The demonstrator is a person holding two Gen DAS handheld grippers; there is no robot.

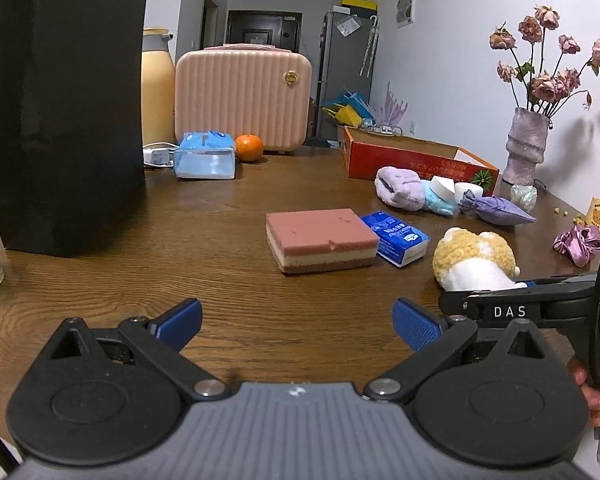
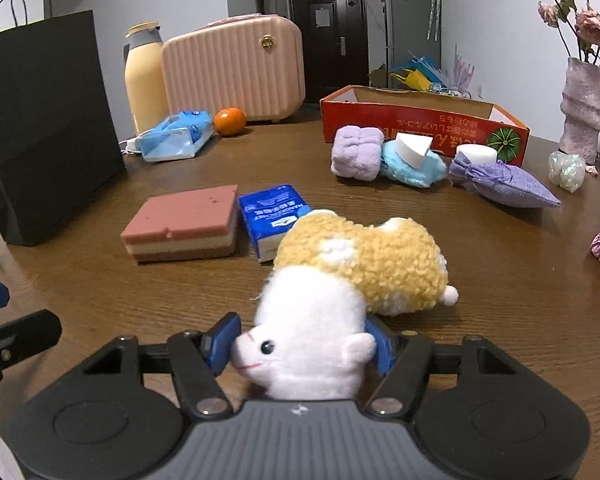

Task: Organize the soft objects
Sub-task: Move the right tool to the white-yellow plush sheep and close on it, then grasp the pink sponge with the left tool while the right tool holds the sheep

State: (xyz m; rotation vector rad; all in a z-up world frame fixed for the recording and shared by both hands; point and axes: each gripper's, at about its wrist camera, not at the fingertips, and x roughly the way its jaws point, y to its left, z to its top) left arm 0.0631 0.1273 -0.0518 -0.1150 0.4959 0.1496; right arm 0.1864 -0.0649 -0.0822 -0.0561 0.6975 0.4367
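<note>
1. Item: plush toy animal, curly yellow fleece body with white smooth-pile head (image 2: 340,276), lying on its side on the brown wood-grain table (image 2: 480,240), near edge, just beside the blue paper-tissue packet (image 2: 268,216) and the three-layer pink-and-cream sponge block (image 2: 180,228).
2. Right gripper (image 2: 300,346): blue pads on either side of the white head, pressing its snout and ear side; gripping the toy.
3. Left gripper (image 1: 298,322): jaws spread wide, nothing between them, over bare table.
4. Handling, judged: light, very soft, compressible; not fragile or slippery. The head may squash and the body droop and swing when lifted.
5. Hold point, judged: the head serves; mid-body would balance better.
6. Probable destination: red open-topped cardboard box (image 2: 420,120), far side, with rolled lilac towel (image 2: 356,152), pale blue fluffy cloth (image 2: 412,168) and lavender drawstring sachet (image 2: 508,186) before it.
</note>
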